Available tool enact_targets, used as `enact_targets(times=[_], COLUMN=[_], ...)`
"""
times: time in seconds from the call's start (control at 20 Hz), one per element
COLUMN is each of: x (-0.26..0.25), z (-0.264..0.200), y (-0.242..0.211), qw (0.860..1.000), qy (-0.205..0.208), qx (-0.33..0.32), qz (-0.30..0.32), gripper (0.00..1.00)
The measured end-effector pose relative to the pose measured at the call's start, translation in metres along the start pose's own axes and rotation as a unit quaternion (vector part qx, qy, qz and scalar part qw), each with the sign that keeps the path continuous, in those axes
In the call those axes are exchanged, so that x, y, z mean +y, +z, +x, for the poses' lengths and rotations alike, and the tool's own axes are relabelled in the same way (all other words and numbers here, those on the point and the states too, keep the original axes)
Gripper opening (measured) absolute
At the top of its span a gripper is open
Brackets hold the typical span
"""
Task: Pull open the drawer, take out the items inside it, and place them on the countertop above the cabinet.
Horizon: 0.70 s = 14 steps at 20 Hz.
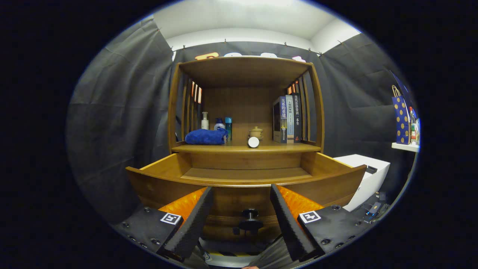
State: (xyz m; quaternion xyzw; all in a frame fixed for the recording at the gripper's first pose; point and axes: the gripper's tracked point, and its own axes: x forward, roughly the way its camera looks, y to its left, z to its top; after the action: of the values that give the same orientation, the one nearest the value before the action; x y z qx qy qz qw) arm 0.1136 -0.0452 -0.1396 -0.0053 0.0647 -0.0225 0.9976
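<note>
Drawer (244, 175) is sitting pulled out of the cabinet (244, 112) — its floor is showing bare wood as far as the view reaches. Scanning the countertop (244, 148) from the left: a blue cloth (206, 136) is lying bundled near the left slats, with a pale pump bottle (205, 121) standing behind it and a teal bottle (228, 128) poking up at its right end. Moving on, a small white disc (253, 142) is resting at the counter's front edge, just ahead of a little tan lidded pot (256, 132). Further right, books (286, 119) are standing upright against the right slats. Down low, the gripper (242, 209) is hovering spread apart, grasping nothing — its fingers are framing the drawer front, and the dark knob (250, 219) is sitting between them, apart from both. Off right, a white box (368, 175) is sitting beside the cabinet, and a dotted bag (402, 119) is standing on a shelf (405, 147).
</note>
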Motion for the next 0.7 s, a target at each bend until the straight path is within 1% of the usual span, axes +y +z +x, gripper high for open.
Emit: enact_targets(times=[0.15, 0.35, 0.5, 0.7], x=[-0.005, -0.004, -0.002, -0.004], z=[0.008, 0.019, 0.019, 0.030], y=[-0.008, -0.012, -0.012, -0.010], qw=[1.000, 1.000, 1.000, 1.000], qy=[-0.008, -0.012, -0.013, -0.007], qx=[0.009, 0.010, 0.005, 0.007], qz=[0.018, 0.008, -0.003, 0.011], gripper=[0.99, 1.00, 0.99, 0.99])
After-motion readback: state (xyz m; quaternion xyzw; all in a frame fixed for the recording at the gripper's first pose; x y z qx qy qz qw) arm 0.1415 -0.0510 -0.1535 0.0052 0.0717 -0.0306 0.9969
